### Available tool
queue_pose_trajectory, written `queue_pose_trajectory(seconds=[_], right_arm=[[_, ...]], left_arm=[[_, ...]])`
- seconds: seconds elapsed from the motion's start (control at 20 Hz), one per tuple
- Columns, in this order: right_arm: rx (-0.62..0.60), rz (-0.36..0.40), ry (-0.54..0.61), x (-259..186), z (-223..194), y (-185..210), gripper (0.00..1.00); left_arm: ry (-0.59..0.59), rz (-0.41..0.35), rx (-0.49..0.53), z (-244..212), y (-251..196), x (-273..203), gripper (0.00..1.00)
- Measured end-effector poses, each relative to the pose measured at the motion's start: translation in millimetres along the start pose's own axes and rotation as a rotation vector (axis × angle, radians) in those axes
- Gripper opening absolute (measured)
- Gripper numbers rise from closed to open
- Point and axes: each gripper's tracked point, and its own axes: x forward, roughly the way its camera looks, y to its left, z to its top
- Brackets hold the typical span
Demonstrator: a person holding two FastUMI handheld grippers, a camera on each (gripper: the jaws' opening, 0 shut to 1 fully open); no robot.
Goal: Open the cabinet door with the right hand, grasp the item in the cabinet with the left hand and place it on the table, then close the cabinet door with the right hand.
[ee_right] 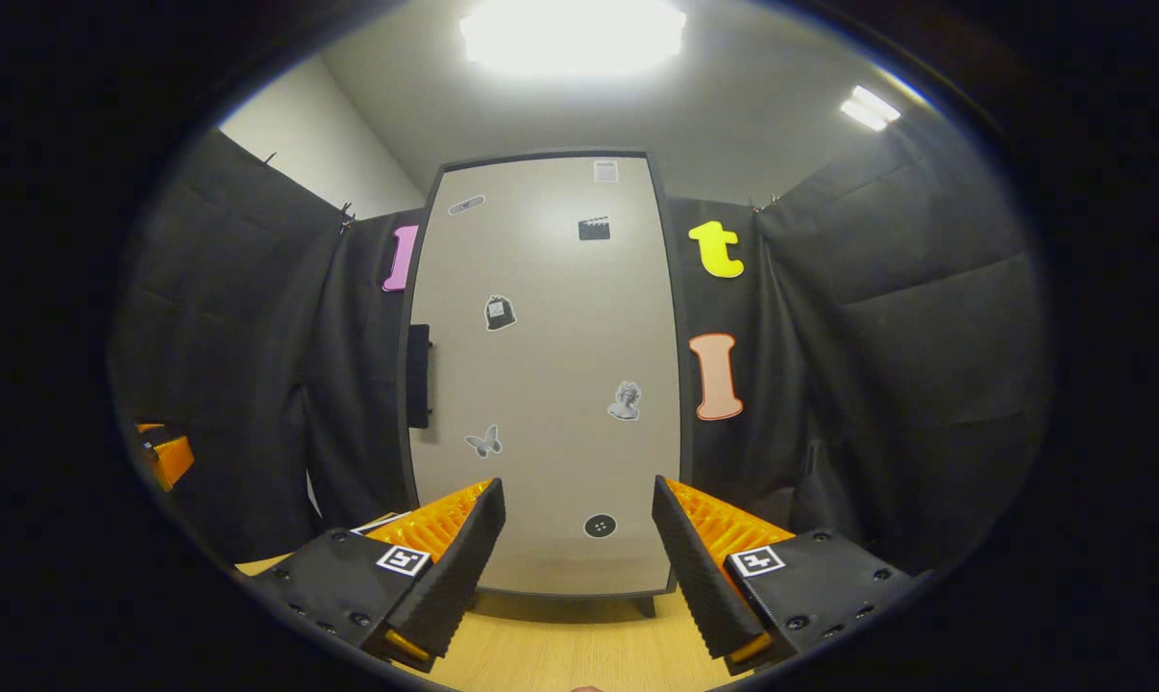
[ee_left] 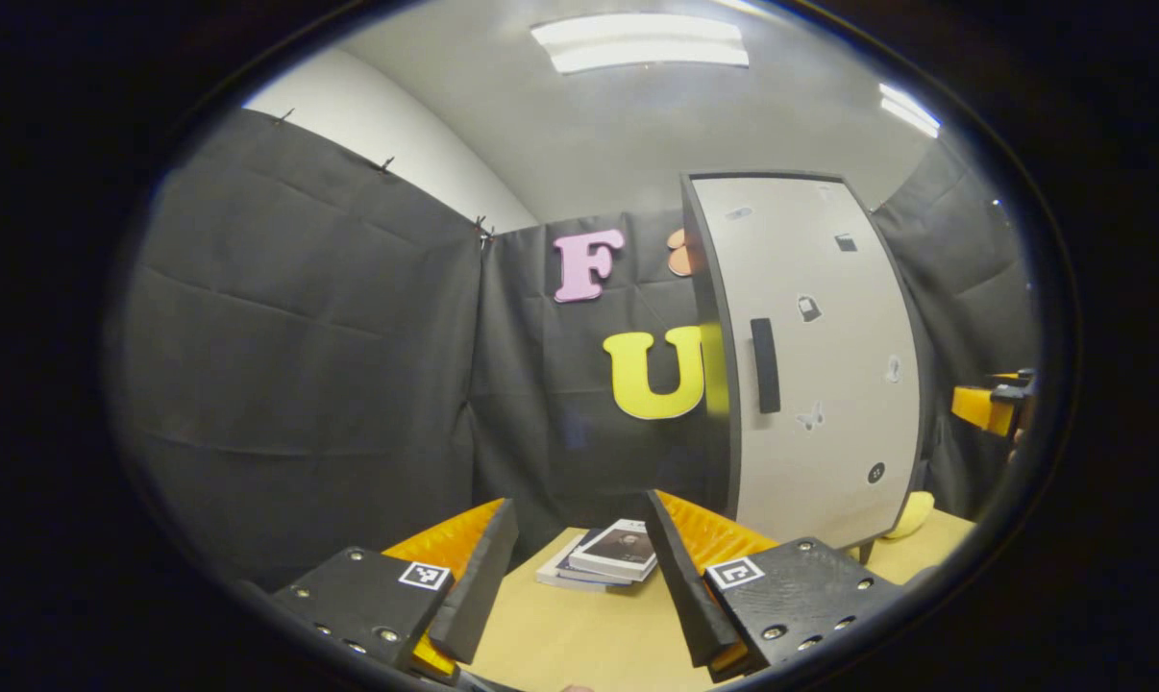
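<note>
A tall pale cabinet (ee_right: 551, 384) with small stickers stands on the wooden table (ee_right: 560, 644), its door shut and whatever is inside hidden. The dark vertical handle (ee_right: 418, 375) sits on the door's left edge. My right gripper (ee_right: 576, 485) is open, facing the lower door a short way off and touching nothing. In the left gripper view the cabinet (ee_left: 820, 384) is to the right, its handle (ee_left: 765, 365) facing me. My left gripper (ee_left: 579, 505) is open above the table (ee_left: 579, 634), holding nothing. The right gripper (ee_left: 993, 404) shows at the far right edge.
A small stack of books (ee_left: 604, 557) lies on the table just beyond my left fingers. A yellow object (ee_left: 911, 514) rests by the cabinet's right foot. Black cloth walls close the booth behind and at both sides. The left gripper (ee_right: 161, 452) shows at the left edge.
</note>
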Motion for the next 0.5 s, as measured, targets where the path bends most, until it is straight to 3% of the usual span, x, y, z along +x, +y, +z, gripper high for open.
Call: queue_pose_trajectory(seconds=[0.5], right_arm=[[0.01,0.068,-0.021,43,38,50,0.98]], left_arm=[[-0.011,0.055,0.029,0,34,-13,0.81]])
